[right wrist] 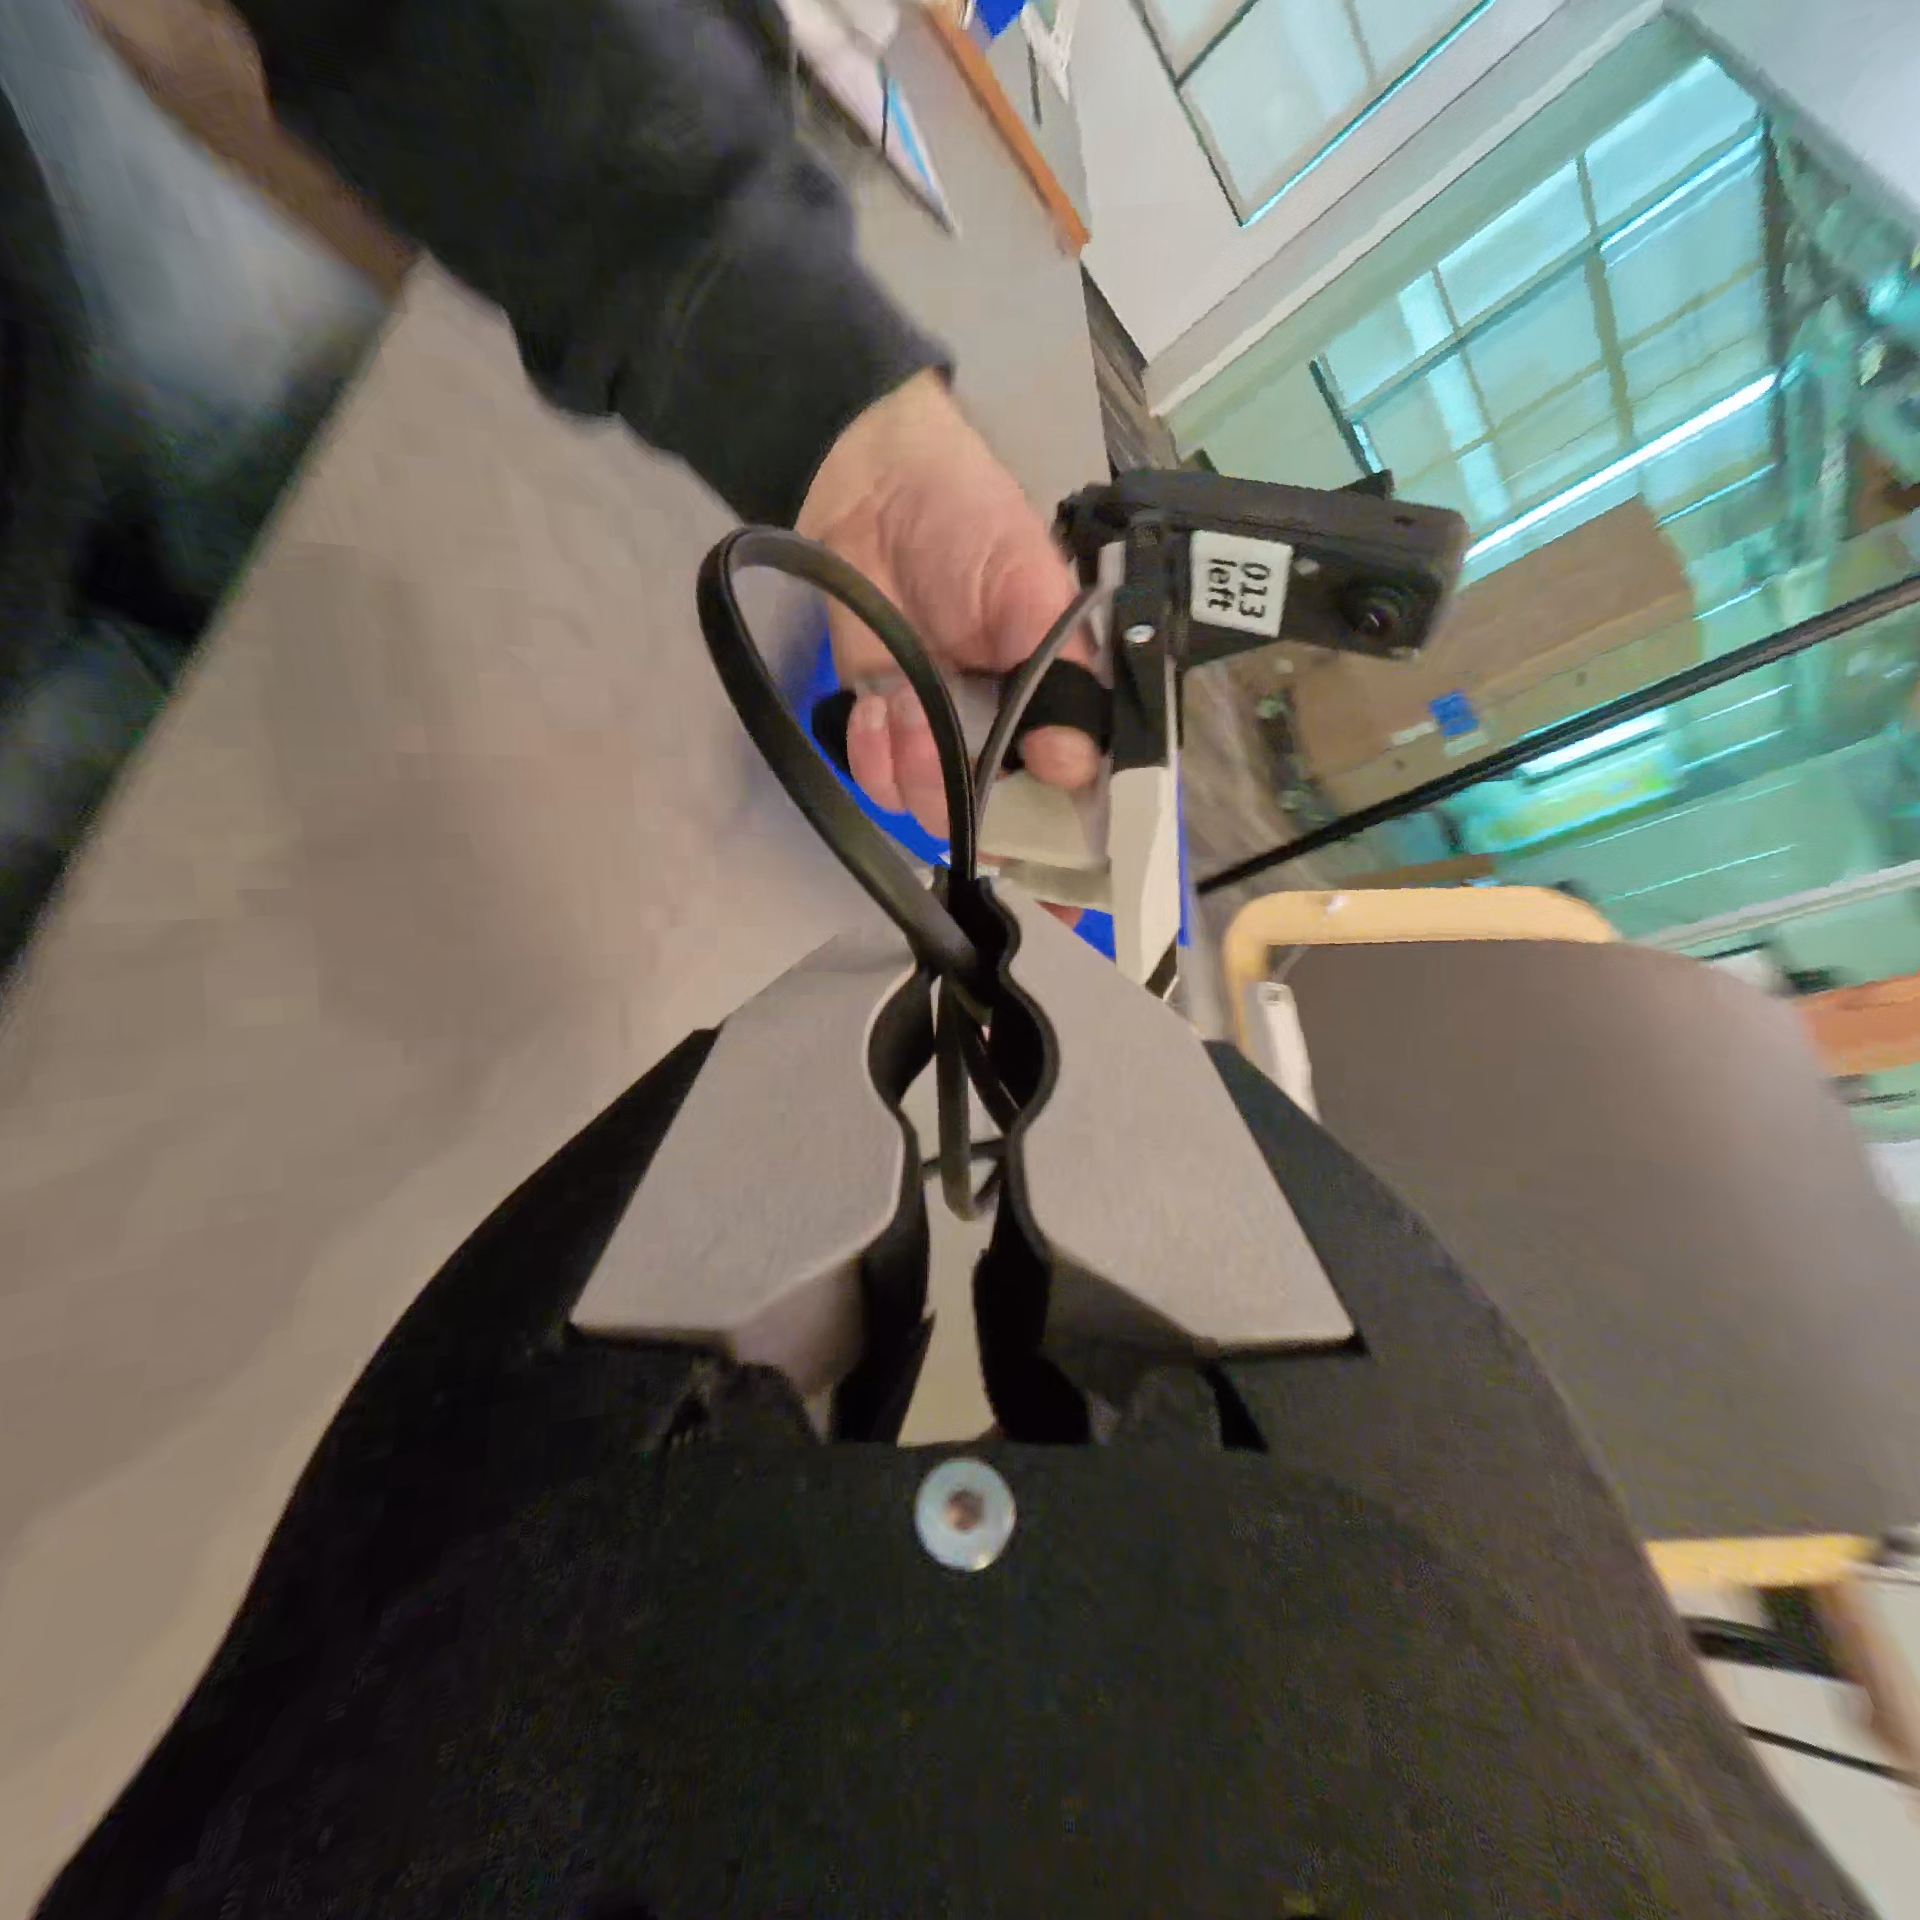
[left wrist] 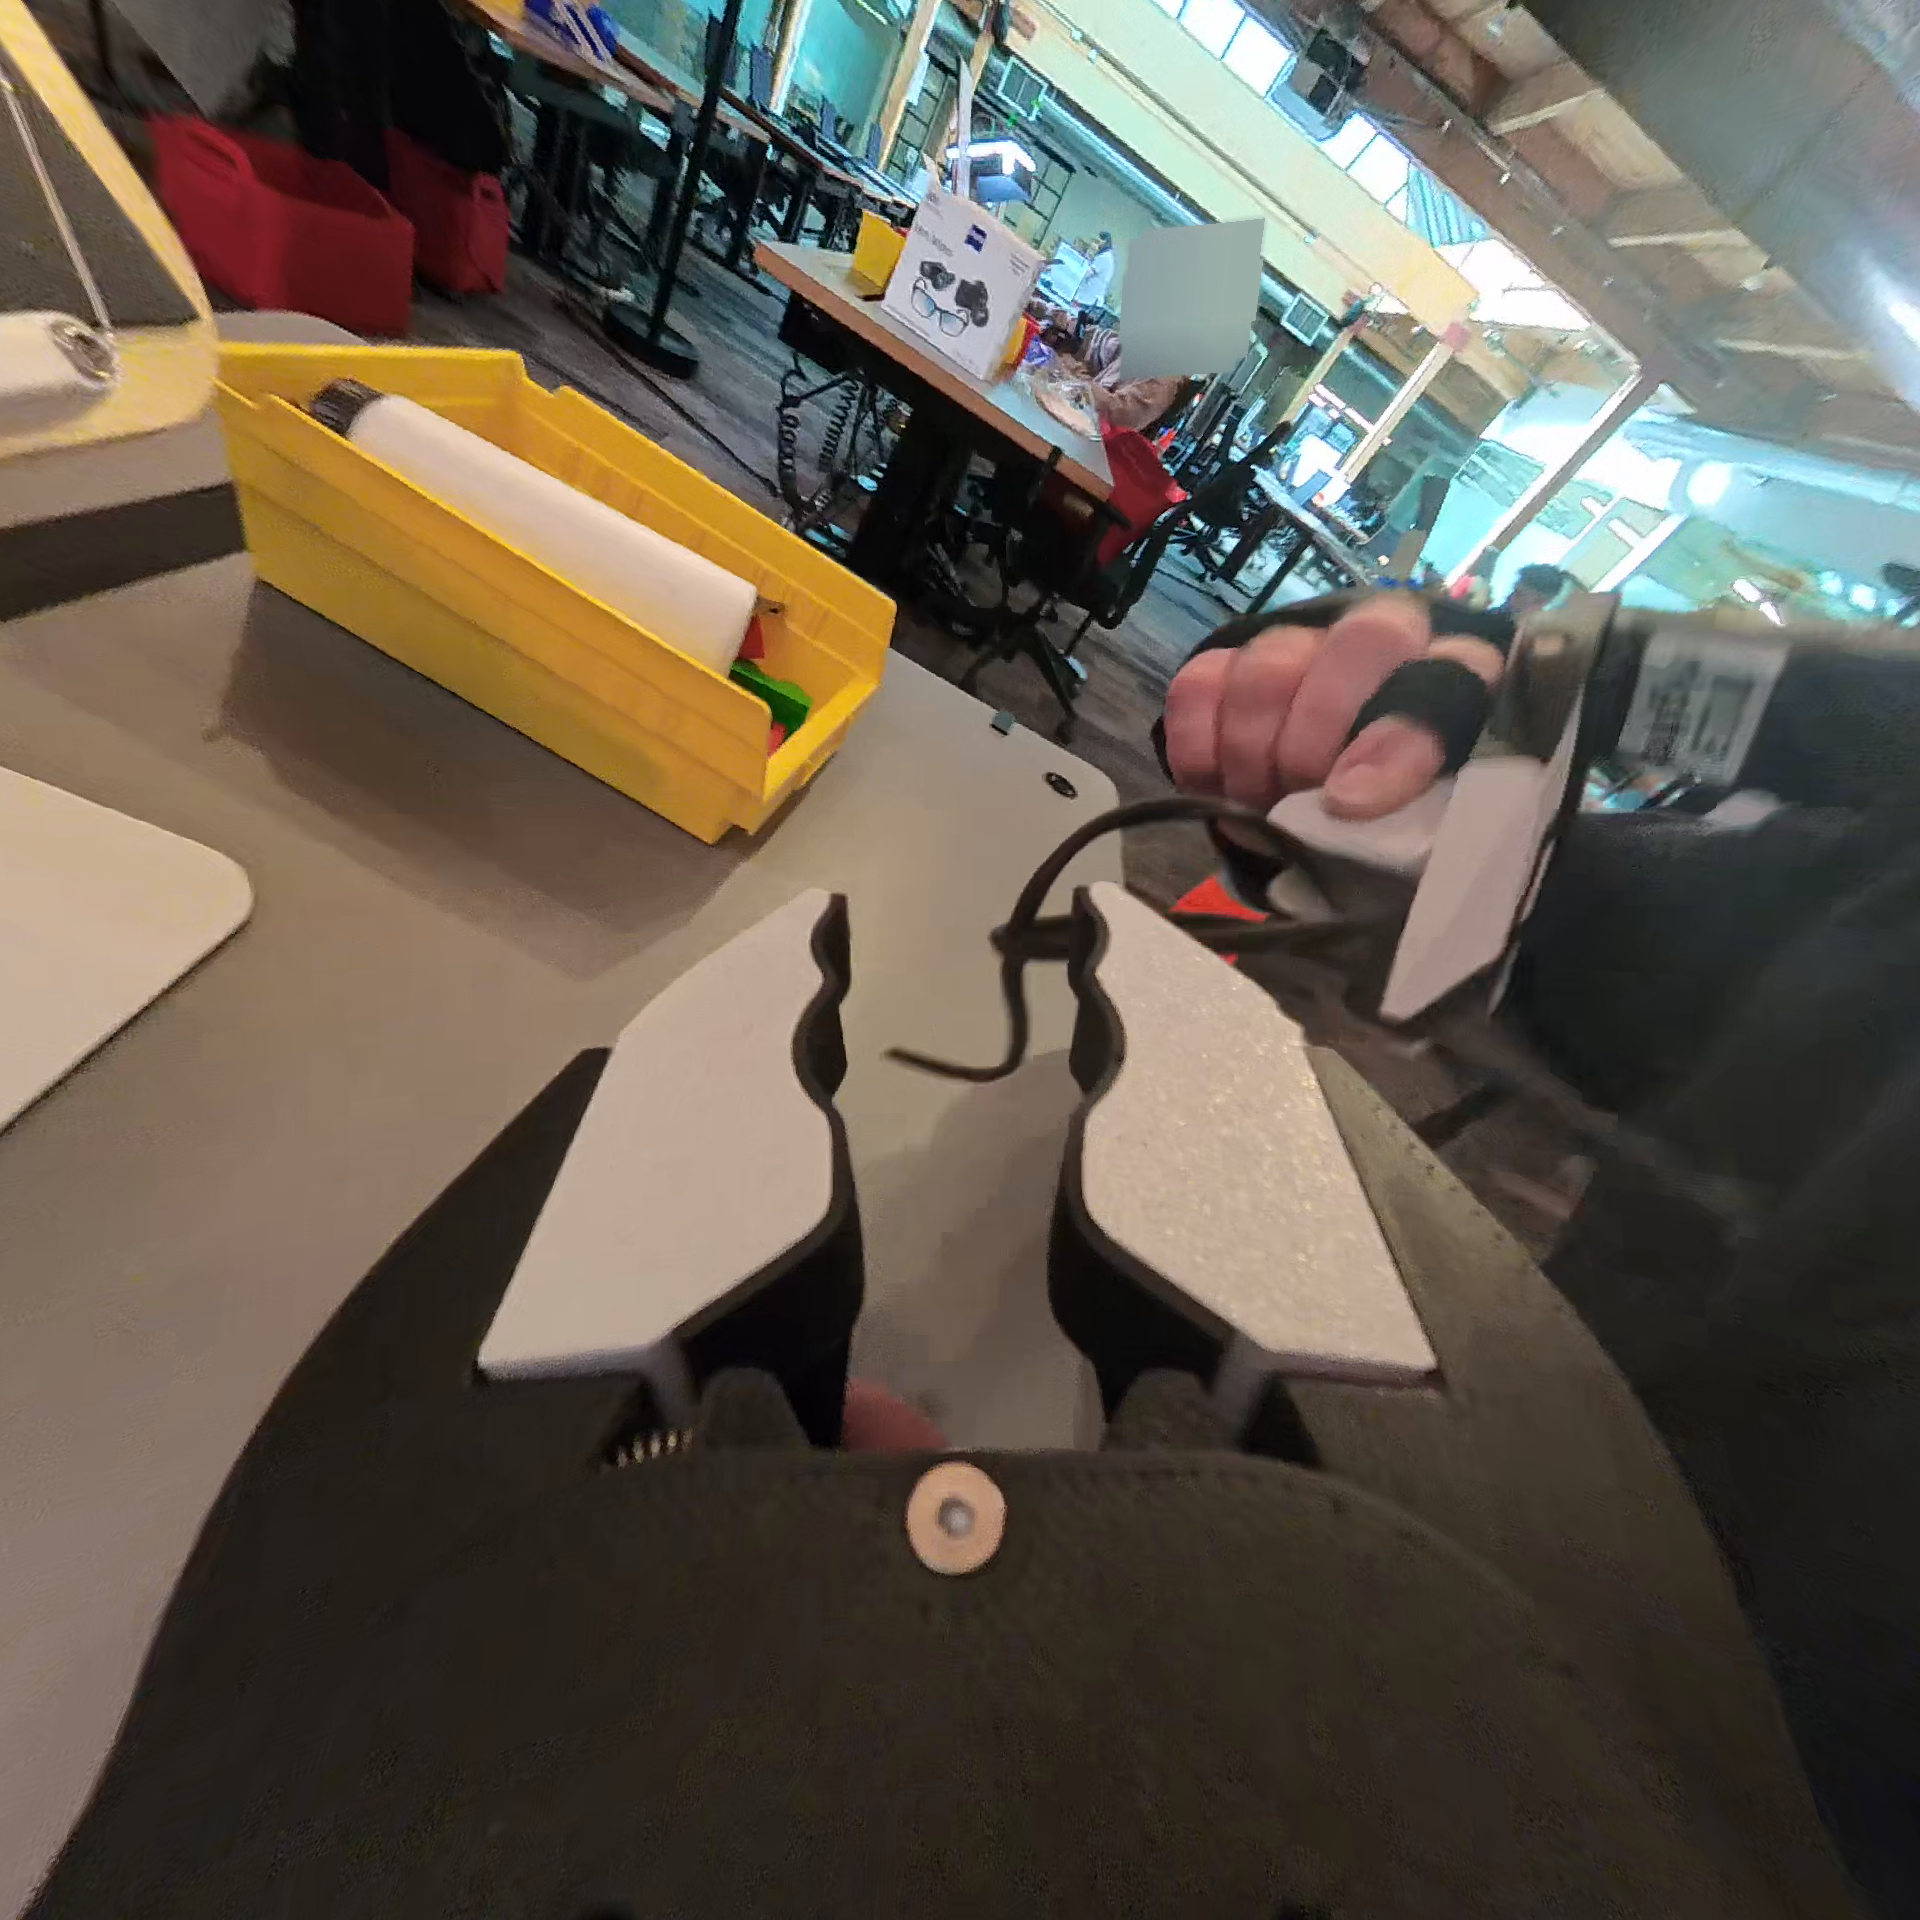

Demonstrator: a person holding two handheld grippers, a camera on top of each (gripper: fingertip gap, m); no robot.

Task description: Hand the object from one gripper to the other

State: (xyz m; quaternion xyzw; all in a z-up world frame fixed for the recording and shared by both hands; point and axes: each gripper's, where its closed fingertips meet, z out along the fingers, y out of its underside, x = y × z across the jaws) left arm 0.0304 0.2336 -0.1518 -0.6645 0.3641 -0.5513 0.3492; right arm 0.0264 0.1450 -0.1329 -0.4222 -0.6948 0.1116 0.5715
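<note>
left wrist view: the left gripper (left wrist: 956,977) stood wide apart and held nothing. the black zip tie (left wrist: 1023,997), looped and thin, hung just off its right finger's tip at about one o'clock, its loose tail curling into the gap between the fingers. a yellow bin (left wrist: 623,717) sat on the grey desk (left wrist: 416,935) at ten o'clock.

right wrist view: the right gripper (right wrist: 961,961) was clamped on the zip tie (right wrist: 831,727) near its crossing, the loop rising toward eleven o'clock. it looked light, springy and slick, so the crossing or the stiff strap beside it seemed the safest hold.
</note>
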